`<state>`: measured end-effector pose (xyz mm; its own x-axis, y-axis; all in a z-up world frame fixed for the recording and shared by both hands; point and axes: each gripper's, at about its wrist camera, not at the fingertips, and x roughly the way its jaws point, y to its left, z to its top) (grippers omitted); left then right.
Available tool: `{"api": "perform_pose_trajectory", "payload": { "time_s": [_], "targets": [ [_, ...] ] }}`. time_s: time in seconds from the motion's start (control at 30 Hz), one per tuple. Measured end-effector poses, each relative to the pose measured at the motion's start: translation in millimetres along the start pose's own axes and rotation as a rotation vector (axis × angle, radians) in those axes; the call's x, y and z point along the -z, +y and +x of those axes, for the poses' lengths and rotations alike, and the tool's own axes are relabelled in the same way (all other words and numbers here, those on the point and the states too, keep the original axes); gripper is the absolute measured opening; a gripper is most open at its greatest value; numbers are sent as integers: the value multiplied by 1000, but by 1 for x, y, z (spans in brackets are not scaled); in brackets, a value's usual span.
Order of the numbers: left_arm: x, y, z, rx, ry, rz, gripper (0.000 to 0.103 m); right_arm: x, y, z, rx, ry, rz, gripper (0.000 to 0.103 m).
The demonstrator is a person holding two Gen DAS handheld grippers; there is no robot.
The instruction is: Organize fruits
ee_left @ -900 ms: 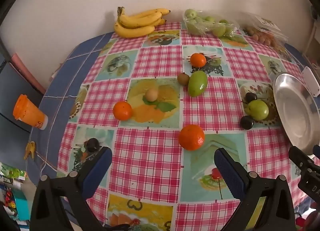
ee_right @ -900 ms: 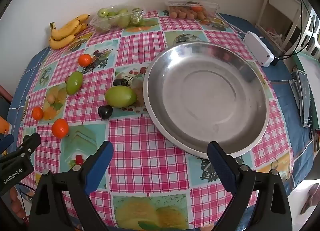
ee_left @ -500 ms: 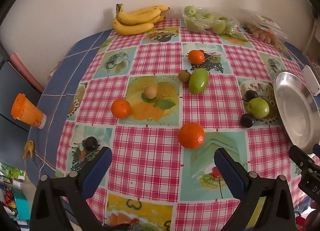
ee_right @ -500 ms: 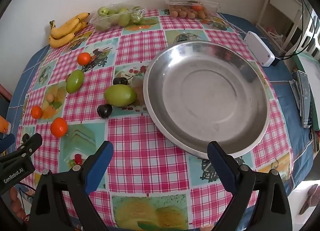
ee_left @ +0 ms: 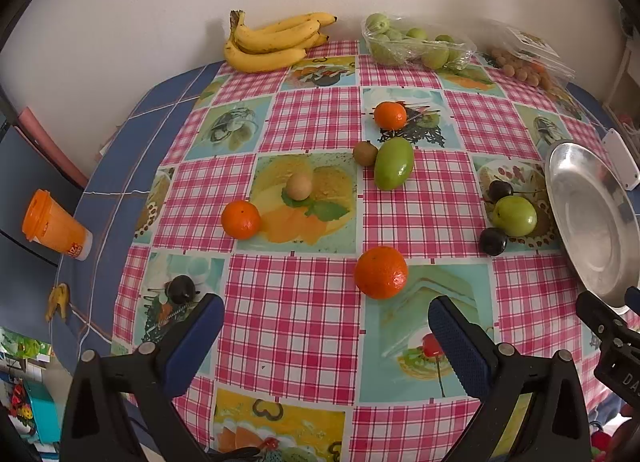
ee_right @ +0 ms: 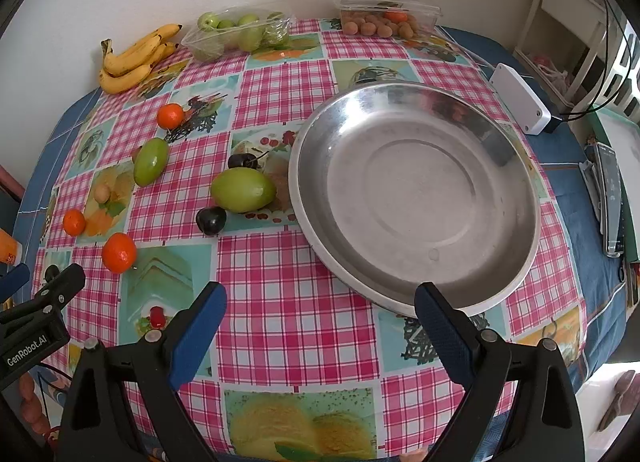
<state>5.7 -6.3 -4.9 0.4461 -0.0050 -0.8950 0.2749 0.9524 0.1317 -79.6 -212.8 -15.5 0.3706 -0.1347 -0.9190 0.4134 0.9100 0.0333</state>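
Loose fruit lies on the checked tablecloth. Nearest my open left gripper (ee_left: 326,328) is a large orange (ee_left: 381,272), just beyond its fingertips. Farther off lie a small orange (ee_left: 241,219), a tan round fruit (ee_left: 299,187), a kiwi (ee_left: 365,153), a long green fruit (ee_left: 393,163) and another orange (ee_left: 390,115). A dark plum (ee_left: 181,289) sits by the left finger. A green fruit (ee_right: 243,189) and two dark plums (ee_right: 211,220) lie left of the empty metal bowl (ee_right: 316,189). My right gripper (ee_right: 320,320) hangs open over the cloth near the bowl's front rim, holding nothing.
Bananas (ee_left: 272,41), a tray of green fruit (ee_left: 412,45) and a clear box of small brown fruit (ee_right: 386,15) stand along the back wall. A white device (ee_right: 520,103) and remotes (ee_right: 610,197) lie right of the bowl. An orange cup (ee_left: 56,227) stands beyond the left table edge.
Both views have shifted slightly: the fruit and bowl sit a little lower in the picture than before. Both grippers stay open and empty.
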Motion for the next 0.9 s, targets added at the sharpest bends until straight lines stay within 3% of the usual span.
{"api": "perform_pose_trajectory", "payload": {
  "time_s": [0.9],
  "targets": [
    [2,0,1,2,-5,3,103,0,0,0,-2,2,-6,95]
  ]
}}
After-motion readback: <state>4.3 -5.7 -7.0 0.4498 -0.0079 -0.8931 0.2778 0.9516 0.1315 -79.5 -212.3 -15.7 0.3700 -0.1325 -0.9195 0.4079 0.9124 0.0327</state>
